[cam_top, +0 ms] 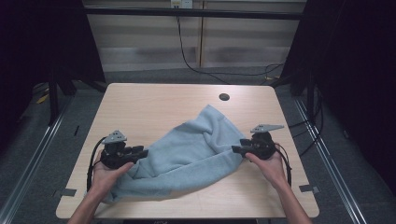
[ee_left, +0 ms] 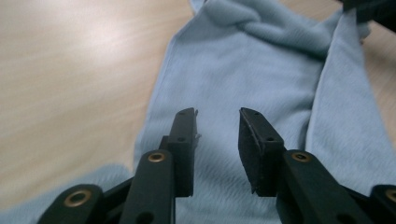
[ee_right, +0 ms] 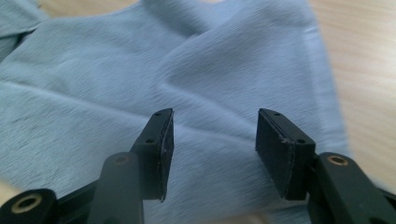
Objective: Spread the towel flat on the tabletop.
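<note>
A light blue towel (cam_top: pixel 187 151) lies crumpled across the middle of the wooden table (cam_top: pixel 149 102). My left gripper (cam_top: pixel 139 152) sits at the towel's left end, held in a hand. Its jaws stand open just above the blue cloth (ee_left: pixel 243 79), with nothing between them (ee_left: pixel 217 140). My right gripper (cam_top: pixel 237 149) is at the towel's right end, also in a hand. Its jaws are wide open over the towel (ee_right: pixel 116 79), and the gap between them (ee_right: pixel 212 135) holds nothing.
A round cable hole (cam_top: pixel 224 97) sits near the table's far edge. Bare wood surrounds the towel on the far side and at the left. Black cables (cam_top: pixel 201 70) trail on the floor behind the table. Metal rails (cam_top: pixel 28 154) run along both sides.
</note>
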`<state>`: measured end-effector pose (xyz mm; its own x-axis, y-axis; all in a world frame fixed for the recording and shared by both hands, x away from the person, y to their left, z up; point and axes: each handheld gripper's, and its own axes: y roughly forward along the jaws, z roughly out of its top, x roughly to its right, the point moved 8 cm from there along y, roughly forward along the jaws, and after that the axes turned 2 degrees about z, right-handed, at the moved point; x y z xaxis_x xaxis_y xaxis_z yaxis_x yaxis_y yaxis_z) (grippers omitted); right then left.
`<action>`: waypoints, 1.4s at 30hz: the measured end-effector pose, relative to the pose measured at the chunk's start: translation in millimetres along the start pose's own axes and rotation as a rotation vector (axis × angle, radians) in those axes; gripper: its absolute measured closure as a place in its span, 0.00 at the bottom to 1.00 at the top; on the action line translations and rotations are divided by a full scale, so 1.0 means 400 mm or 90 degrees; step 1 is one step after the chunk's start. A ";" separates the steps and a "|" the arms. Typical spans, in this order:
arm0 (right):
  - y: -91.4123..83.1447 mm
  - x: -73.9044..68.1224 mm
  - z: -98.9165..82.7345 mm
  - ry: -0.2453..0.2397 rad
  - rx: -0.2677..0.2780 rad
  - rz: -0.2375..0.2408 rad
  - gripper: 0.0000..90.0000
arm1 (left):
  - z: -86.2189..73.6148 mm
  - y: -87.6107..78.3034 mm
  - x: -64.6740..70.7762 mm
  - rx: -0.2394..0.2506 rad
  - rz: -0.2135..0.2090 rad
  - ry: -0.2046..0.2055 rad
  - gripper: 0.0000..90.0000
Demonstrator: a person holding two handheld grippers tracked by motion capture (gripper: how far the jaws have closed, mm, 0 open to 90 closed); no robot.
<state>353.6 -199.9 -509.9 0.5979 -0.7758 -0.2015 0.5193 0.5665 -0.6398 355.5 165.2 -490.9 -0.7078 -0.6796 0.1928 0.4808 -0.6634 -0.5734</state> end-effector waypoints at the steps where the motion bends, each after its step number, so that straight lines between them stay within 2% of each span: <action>1: -0.001 -0.021 -0.004 -0.001 0.001 0.015 0.55 | 0.005 0.010 0.006 -0.007 -0.003 0.009 0.73; 3: 0.004 -0.064 -0.005 -0.018 0.007 0.054 0.55 | 0.010 0.039 0.014 -0.025 -0.011 0.030 0.73; 4: 0.013 -0.086 -0.005 -0.020 0.006 0.068 0.55 | 0.009 0.059 0.014 -0.039 -0.016 0.030 0.73; 6: 0.038 -0.128 -0.007 -0.039 -0.009 0.092 0.55 | 0.004 0.098 0.005 -0.072 -0.005 0.040 0.73; 8: 0.075 -0.163 -0.013 -0.070 -0.032 0.098 0.52 | -0.002 0.130 -0.008 -0.097 -0.003 0.042 0.71; 10: 0.119 -0.181 -0.026 -0.080 -0.060 0.091 0.48 | -0.016 0.152 -0.029 -0.110 0.014 0.035 0.69; 11: 0.139 -0.186 -0.035 -0.082 -0.073 0.088 0.46 | -0.026 0.159 -0.037 -0.119 0.012 0.030 0.68; 13: 0.167 -0.189 -0.055 -0.101 -0.104 0.068 0.44 | -0.051 0.167 -0.042 -0.144 0.015 0.037 0.69; 14: 0.169 -0.192 -0.056 -0.103 -0.096 0.061 0.44 | -0.063 0.169 -0.043 -0.158 0.020 0.054 0.72; 15: 0.169 -0.192 -0.057 -0.101 -0.095 0.056 0.44 | -0.067 0.164 -0.041 -0.159 0.024 0.062 0.75; 18: 0.169 -0.193 -0.063 -0.121 -0.089 0.030 0.47 | -0.078 0.153 -0.028 -0.165 0.019 0.072 0.88; 21: 0.170 -0.190 -0.060 -0.120 -0.091 0.027 0.52 | -0.102 0.126 -0.001 -0.166 0.006 0.080 0.93; 24: 0.171 -0.174 -0.055 -0.112 -0.081 0.031 0.61 | -0.131 0.095 0.028 -0.161 -0.024 0.068 0.95; 26: 0.176 -0.159 -0.047 -0.106 -0.073 0.033 0.65 | -0.149 0.079 0.050 -0.163 -0.059 0.051 0.95; 29: 0.192 -0.140 -0.032 -0.090 -0.056 0.040 0.73 | -0.169 0.062 0.083 -0.164 -0.082 0.037 0.95; 33: 0.220 -0.126 -0.004 -0.093 -0.057 0.026 0.83 | -0.196 0.046 0.144 -0.162 -0.113 0.018 0.95; 35: 0.239 -0.124 0.012 -0.092 -0.055 0.029 0.89 | -0.203 0.042 0.168 -0.163 -0.114 0.002 0.95; 37: 0.257 -0.126 0.026 -0.091 -0.054 0.032 0.96 | -0.203 0.042 0.179 -0.167 -0.109 0.004 0.95; 38: 0.265 -0.129 0.034 -0.094 -0.054 0.031 0.98 | -0.199 0.041 0.176 -0.171 -0.102 -0.003 0.95; 40: 0.278 -0.135 0.050 -0.098 -0.049 0.034 0.99 | -0.178 0.039 0.163 -0.157 -0.093 -0.001 0.92; 42: 0.281 -0.140 0.064 -0.093 -0.036 0.046 0.99 | -0.145 0.031 0.138 -0.137 -0.087 -0.013 0.91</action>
<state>394.0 -85.6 -551.5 0.7165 -0.6833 -0.1409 0.4399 0.5992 -0.6689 292.5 137.7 -533.8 -0.7474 -0.5956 0.2943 0.2588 -0.6690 -0.6968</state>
